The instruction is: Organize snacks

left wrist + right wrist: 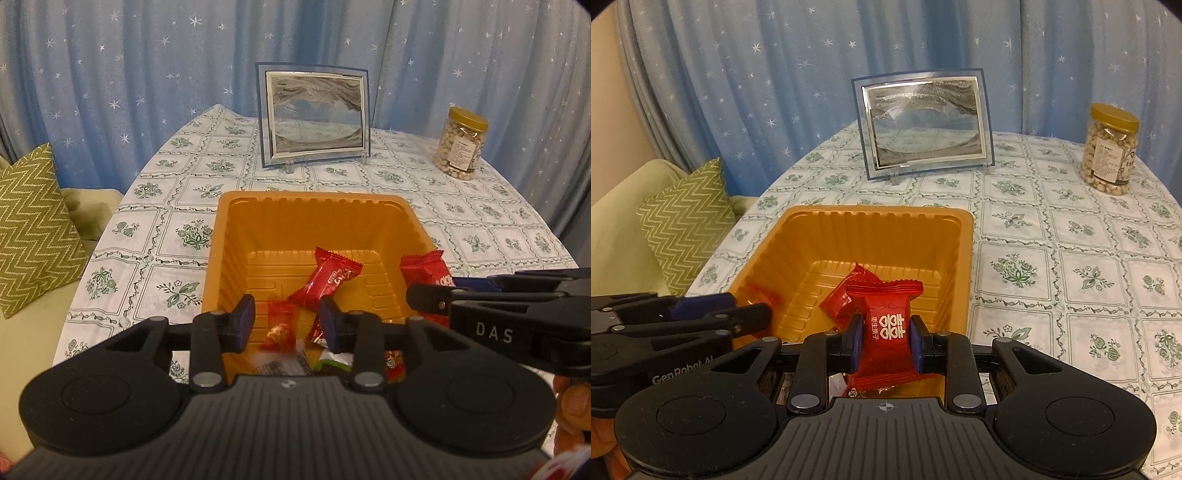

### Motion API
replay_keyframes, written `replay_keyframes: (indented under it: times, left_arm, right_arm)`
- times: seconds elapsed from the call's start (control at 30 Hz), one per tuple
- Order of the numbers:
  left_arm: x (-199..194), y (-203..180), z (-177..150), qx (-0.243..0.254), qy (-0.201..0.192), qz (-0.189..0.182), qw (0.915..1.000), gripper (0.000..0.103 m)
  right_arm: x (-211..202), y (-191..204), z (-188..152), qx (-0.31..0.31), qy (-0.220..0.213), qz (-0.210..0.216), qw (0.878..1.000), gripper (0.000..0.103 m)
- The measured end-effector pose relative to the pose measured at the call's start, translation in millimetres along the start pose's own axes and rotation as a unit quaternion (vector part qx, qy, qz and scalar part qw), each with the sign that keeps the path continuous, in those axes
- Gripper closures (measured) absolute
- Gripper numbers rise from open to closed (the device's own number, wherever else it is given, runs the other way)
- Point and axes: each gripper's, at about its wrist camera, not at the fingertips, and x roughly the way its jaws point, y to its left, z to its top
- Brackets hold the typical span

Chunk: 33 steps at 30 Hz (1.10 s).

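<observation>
Both cameras sit just behind their own fingers, tilted down over the near edge of the table [177,206] and facing the starry curtain [147,74] at the back. The left view hangs close above the orange tray [236,236], with the right gripper [439,291] entering from its right edge. The right view looks from slightly further right, the left gripper [753,314] entering at its left. They share the tray [964,258], picture frame [314,118], nut jar [1108,147] and, probably, the same green cushion [687,221].
</observation>
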Motion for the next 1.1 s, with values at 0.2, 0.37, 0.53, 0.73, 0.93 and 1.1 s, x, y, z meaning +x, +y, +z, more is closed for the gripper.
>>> replay_keyframes:
  times: [0.2, 0.37, 0.53, 0.73, 0.93, 1.1]
  left_arm:
    - [-6, 6, -8, -0.001, -0.001, 0.011, 0.9999, 0.069]
    - [-17, 12, -12, -0.013, -0.007, 0.016, 0.9998, 0.068]
    - [-33, 16, -16, -0.026, -0.016, 0.024, 0.9993, 0.059]
    - [-59, 15, -24, -0.032, -0.023, 0.026, 0.9989, 0.041]
    - [-93, 10, -34, -0.037, -0.031, 0.028, 0.9985, 0.014]
    - [-128, 3, -46, -0.039, -0.030, 0.024, 0.9985, 0.006]
  right_arm:
    - [5, -1, 1, 0.002, 0.000, 0.004, 1.000, 0.077]
    - [5, 2, 4, -0.001, -0.012, 0.022, 1.000, 0.076]
    - [-5, 0, 5, 0.014, -0.032, 0.026, 0.999, 0.038]
    - [-33, -4, -1, 0.025, -0.034, 0.013, 0.999, 0.037]
    - [-73, 1, -17, 0.039, -0.028, -0.003, 0.999, 0.035]
    - [-109, 11, -35, 0.038, -0.024, -0.016, 0.999, 0.028]
